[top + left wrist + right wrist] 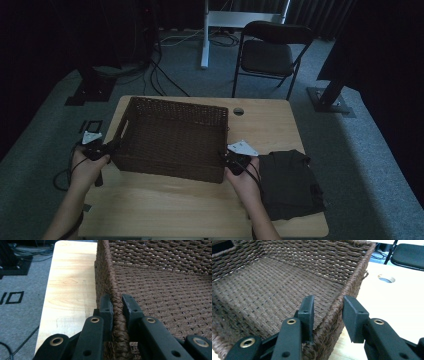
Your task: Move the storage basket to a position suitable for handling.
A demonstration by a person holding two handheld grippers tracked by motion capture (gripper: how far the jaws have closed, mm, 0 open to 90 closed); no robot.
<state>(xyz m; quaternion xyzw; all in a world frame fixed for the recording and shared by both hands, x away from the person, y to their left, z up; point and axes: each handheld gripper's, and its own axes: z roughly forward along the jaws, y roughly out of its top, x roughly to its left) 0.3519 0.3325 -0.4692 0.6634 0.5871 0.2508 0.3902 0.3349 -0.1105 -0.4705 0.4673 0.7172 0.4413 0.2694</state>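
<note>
Two grippers straddled the basket (172, 137) rim: left (117, 305) fingers pinched shut on it, right (328, 307) fingers wide. Light, stiff wicker; opposite rims looked best to hold.

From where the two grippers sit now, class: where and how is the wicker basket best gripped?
Grip the wicker basket by its thick braided rim at both short ends, coming from outside each end with one jaw inside and one outside. The walls stand upright and thin enough to straddle, as the left gripper and right gripper do.
</note>
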